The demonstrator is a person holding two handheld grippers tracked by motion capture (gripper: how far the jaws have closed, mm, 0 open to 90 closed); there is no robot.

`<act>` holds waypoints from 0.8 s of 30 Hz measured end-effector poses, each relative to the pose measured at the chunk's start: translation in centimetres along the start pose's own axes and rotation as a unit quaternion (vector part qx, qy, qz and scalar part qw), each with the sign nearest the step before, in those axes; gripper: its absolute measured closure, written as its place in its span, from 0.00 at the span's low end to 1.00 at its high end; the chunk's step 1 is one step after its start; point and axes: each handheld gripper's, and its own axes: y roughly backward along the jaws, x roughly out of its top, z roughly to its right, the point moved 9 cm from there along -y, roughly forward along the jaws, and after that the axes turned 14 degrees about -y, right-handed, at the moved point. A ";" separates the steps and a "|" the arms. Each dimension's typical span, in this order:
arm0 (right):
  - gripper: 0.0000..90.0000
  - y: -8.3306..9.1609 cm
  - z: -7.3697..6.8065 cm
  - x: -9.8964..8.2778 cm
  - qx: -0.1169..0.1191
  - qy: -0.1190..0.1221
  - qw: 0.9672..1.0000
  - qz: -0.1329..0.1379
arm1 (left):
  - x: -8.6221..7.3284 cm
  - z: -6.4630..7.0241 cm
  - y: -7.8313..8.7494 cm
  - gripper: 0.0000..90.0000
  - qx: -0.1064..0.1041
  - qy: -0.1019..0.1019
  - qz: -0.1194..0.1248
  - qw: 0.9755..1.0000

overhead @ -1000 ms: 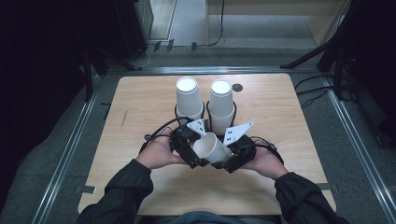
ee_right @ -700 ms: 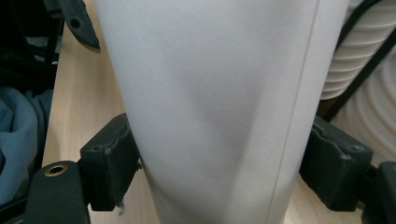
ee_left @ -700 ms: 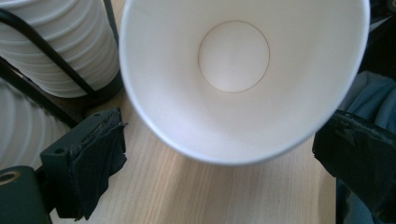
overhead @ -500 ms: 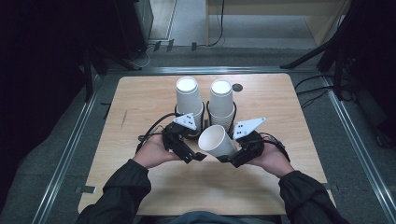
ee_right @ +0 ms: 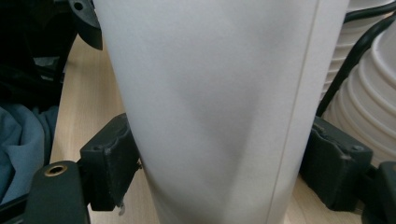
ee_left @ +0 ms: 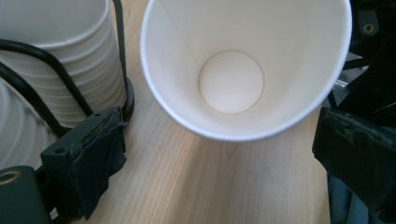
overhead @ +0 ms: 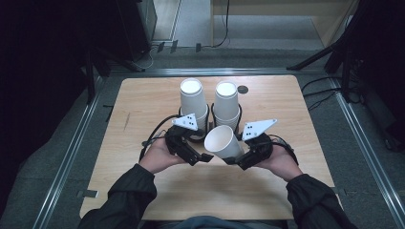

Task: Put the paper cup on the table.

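A white paper cup (overhead: 223, 141) lies tilted above the table, its open mouth (ee_left: 245, 70) turned toward my left gripper. My right gripper (overhead: 236, 160) is shut on the cup's lower wall (ee_right: 219, 102), with a black pad (ee_right: 109, 168) pressed to each side. My left gripper (overhead: 203, 157) stands open just in front of the rim; in the left gripper view (ee_left: 224, 158) its jaws are spread wide and touch nothing. Behind them stand two stacks of white cups (overhead: 193, 100) (overhead: 226, 100) in black wire holders.
The wooden table (overhead: 143, 105) is bare to the left, the right and along its front edge. A small dark round hole (overhead: 243, 89) sits beside the right stack. Black cables (overhead: 157, 131) loop from the grippers. Metal rails (overhead: 71, 152) run along the table's sides.
The cup has shifted a little right and up with the right gripper. The left gripper, close against the cup a second ago, has drawn back to the left of it.
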 end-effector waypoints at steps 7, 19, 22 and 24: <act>0.22 -0.5 -0.5 0.0 0.007 0.005 1.000 -0.004 | 0.6 0.4 -0.8 0.03 -0.009 0.010 0.011 1.000; 0.22 -1.5 -1.4 0.0 0.020 0.008 1.000 -0.010 | 1.3 0.8 -1.9 0.04 -0.002 0.009 0.026 1.000; 0.22 -1.6 -1.4 0.0 0.021 0.009 1.000 -0.010 | 1.4 0.9 -1.9 0.06 0.005 0.006 0.027 1.000; 0.23 -1.6 -1.4 0.0 0.019 0.009 1.000 -0.010 | 1.4 0.9 -1.8 0.08 0.010 0.001 0.027 1.000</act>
